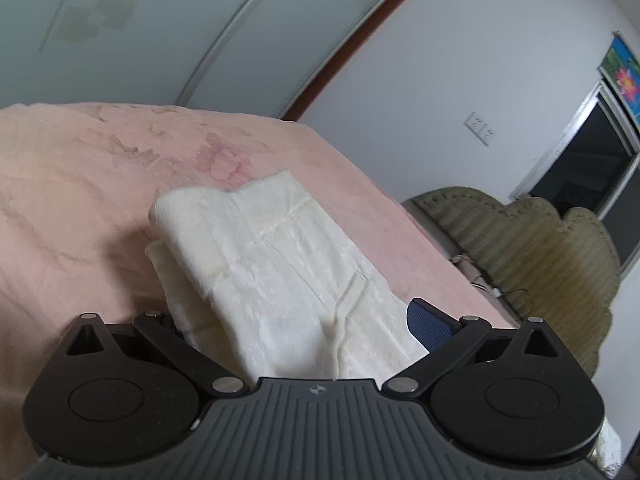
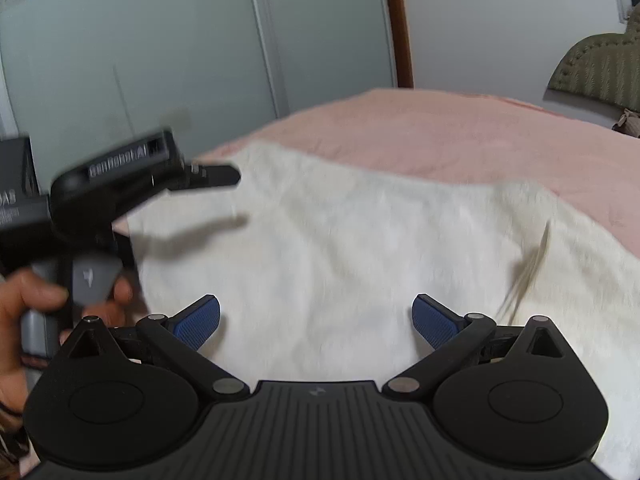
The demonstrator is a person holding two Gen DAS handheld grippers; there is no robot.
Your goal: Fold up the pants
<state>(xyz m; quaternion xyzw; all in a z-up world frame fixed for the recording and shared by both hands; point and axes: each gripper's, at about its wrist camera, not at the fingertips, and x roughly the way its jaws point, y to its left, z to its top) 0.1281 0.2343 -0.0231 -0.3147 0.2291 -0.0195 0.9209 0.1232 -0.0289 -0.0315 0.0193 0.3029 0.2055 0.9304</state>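
Observation:
White pants (image 1: 280,272) lie in a folded stack on the pink bed cover (image 1: 80,200). My left gripper (image 1: 304,328) stands wide open with the cloth between its fingers. Its right blue pad (image 1: 430,326) shows, while a raised fold hides the left one. In the right wrist view the pants (image 2: 360,240) spread flat across the bed cover (image 2: 440,136). My right gripper (image 2: 316,320) hovers open just over them, both blue pads bare. The left gripper (image 2: 228,176) appears there blurred at the pants' left end, held by a hand (image 2: 24,300).
Pale sliding wardrobe doors (image 2: 160,60) stand beyond the bed. An olive padded headboard (image 1: 540,248) is at the right, with a dark window (image 1: 580,168) and wall sockets (image 1: 480,128) behind it. A crease line (image 2: 528,268) marks the pants on the right.

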